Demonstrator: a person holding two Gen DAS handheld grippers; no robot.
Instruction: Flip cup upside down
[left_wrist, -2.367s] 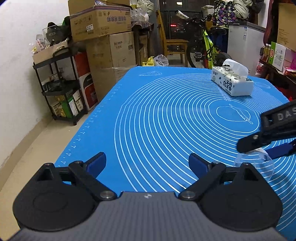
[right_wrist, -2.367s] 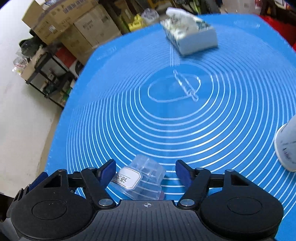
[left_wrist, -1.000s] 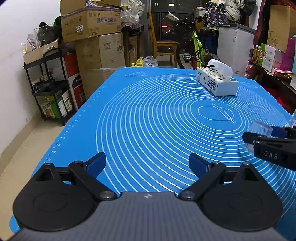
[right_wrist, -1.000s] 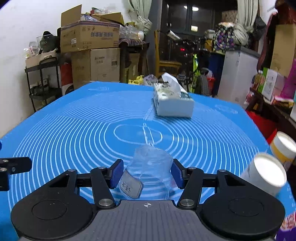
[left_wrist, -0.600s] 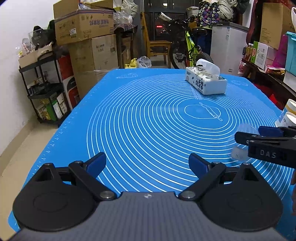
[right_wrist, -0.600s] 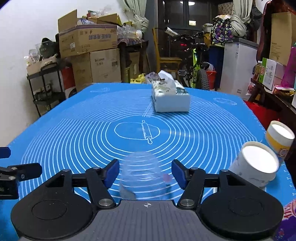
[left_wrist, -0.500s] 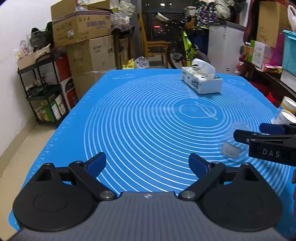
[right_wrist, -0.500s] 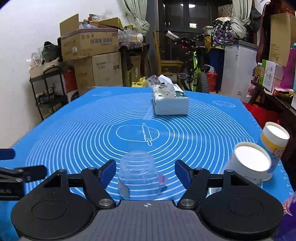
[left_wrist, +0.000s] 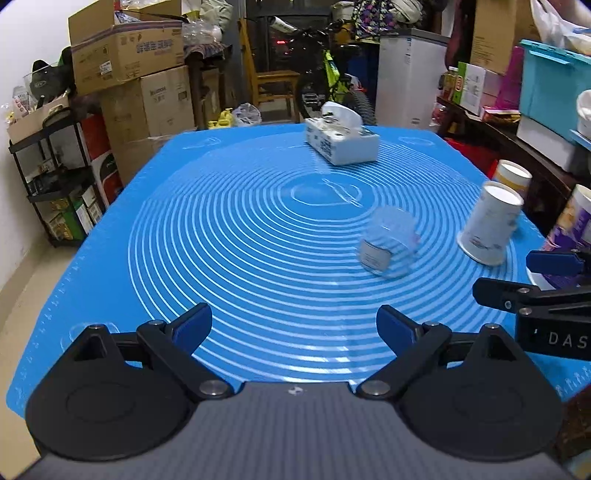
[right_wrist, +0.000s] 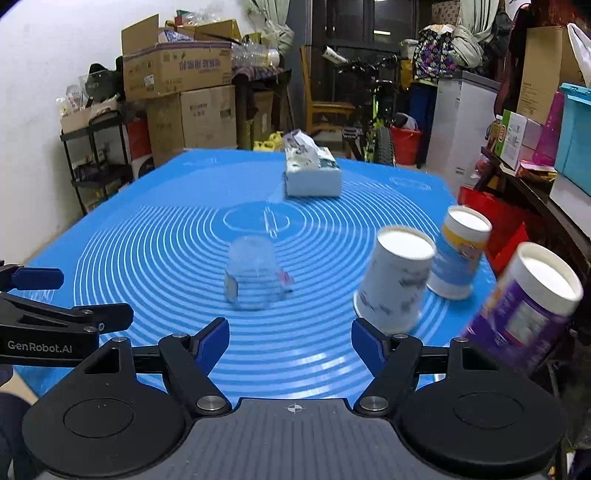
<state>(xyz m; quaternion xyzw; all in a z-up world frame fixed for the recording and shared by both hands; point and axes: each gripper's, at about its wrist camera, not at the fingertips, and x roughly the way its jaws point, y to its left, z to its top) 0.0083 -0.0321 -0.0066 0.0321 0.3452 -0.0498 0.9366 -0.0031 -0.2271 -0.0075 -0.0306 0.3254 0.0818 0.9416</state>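
Clear plastic cup (right_wrist: 255, 273) stands upside down on the blue worktop (right_wrist: 155, 251), ahead of the right tool (right_wrist: 290, 341). Both it and the left tool (left_wrist: 293, 325) gape wide, holding nothing.

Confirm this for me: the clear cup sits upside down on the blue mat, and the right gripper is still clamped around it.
Not quite. The clear cup does sit upside down on the blue mat, but the right gripper is open and clear of it, with empty fingers. The right wrist view shows this.
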